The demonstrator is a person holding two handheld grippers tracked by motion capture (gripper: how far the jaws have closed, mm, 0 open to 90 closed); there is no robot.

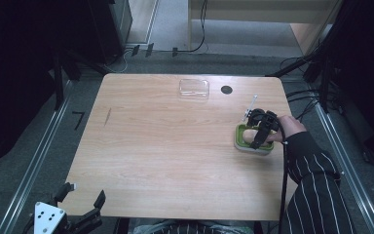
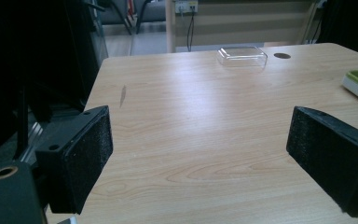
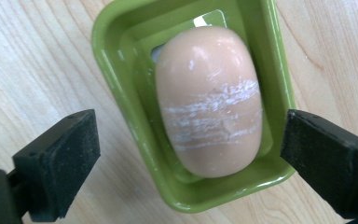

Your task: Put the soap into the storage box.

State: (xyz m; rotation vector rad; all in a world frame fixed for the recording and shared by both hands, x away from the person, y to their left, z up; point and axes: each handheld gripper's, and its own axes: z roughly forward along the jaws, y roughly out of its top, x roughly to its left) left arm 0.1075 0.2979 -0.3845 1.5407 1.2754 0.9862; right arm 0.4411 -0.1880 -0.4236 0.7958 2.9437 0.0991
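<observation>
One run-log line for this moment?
soap bar lying in green dish | right gripper open above it | left gripper open, idle at table edge

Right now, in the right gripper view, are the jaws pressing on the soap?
No: the soap lies in the green dish, both pads standing clear.

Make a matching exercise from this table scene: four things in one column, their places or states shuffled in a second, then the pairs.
Things:
1. soap
2. clear lid
3. left tool
4. right tool

Places or states:
A. at the table's near left corner, open, nothing between its pads
B. lying in the green dish
C. open, above the dish
D. on the table's far side, beside a dark round spot

Pairs: 1-B, 2-D, 3-A, 4-C
</observation>
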